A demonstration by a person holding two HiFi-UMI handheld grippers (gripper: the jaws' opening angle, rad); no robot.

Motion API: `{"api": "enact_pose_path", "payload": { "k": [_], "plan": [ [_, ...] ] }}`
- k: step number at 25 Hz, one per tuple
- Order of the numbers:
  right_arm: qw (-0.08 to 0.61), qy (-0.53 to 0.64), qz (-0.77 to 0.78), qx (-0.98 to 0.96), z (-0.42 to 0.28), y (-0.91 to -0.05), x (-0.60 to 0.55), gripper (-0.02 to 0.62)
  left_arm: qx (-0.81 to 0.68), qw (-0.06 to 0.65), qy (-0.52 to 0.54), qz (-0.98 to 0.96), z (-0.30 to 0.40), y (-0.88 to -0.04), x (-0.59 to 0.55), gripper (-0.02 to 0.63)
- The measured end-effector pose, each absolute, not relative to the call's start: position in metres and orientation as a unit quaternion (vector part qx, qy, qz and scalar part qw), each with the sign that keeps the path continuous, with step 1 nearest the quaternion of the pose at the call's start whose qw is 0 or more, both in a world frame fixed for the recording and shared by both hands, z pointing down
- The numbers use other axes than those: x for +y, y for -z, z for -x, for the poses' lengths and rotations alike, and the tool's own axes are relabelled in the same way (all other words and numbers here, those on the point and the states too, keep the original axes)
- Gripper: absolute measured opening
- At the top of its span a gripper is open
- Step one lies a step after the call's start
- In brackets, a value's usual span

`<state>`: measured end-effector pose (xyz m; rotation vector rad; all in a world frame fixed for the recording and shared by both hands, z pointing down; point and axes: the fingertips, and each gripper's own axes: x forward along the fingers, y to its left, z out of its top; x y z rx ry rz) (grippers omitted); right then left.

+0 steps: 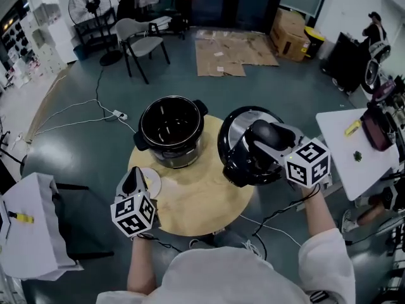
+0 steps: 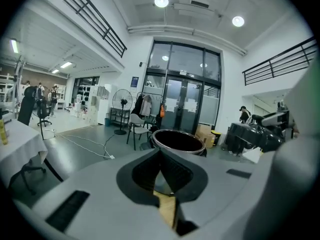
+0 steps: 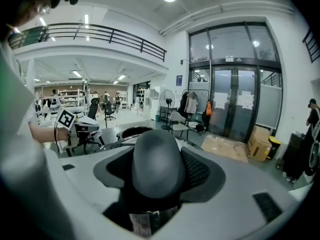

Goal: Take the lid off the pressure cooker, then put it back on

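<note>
Head view: cooker on round wooden table, grey floor around.

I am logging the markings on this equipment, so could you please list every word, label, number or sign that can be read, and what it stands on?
Nothing here can be read.
White label below the lid handle: print too blurred.
Blue sign beside the glass doors: too small.
Cubes on the left gripper and right gripper: square patterns only, no words.
</note>
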<state>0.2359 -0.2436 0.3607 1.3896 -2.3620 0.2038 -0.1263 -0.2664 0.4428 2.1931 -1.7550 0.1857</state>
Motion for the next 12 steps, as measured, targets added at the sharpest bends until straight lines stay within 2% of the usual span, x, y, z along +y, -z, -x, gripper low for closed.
{"api": "enact_pose_path", "payload": {
  "k": [12],
  "plan": [
    [0.214,-0.109,-0.481,-0.843,-0.255,-0.441,-0.244,0.284,-0.601,0.187,-0.113,-0.769,0.08,-0.483,-0.274,-0.006]
  ]
}}
